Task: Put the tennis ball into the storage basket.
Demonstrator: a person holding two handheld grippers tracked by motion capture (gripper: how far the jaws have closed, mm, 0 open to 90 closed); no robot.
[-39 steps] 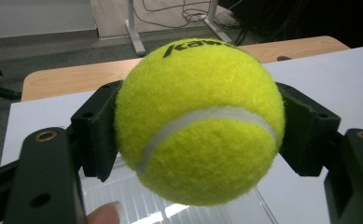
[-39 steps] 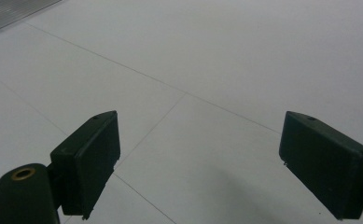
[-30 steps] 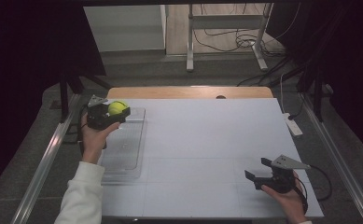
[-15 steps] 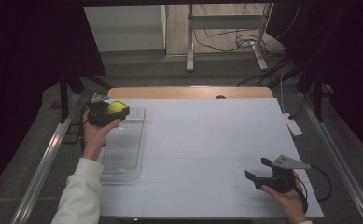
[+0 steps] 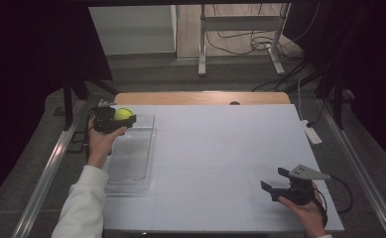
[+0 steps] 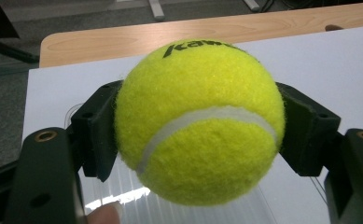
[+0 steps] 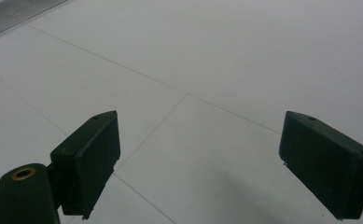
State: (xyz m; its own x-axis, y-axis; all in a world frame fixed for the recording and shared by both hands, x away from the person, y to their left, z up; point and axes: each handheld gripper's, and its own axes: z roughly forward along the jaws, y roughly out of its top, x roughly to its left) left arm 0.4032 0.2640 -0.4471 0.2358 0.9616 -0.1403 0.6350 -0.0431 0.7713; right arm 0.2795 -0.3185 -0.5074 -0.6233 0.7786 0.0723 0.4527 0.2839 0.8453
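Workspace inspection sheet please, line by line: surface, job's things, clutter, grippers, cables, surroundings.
Surface: white table top with faint grid lines; wooden strip along its far edge.
Job's things: yellow tennis ball in the left gripper's jaws, over the far end of a clear plastic tray at the table's left.
Clutter: small white device at the right edge.
Grippers: left gripper shut on the ball; right gripper open, low over bare table.
Cables: one trails from the right gripper; more lie on the floor beyond.
Surroundings: metal stand legs, dark curtains.
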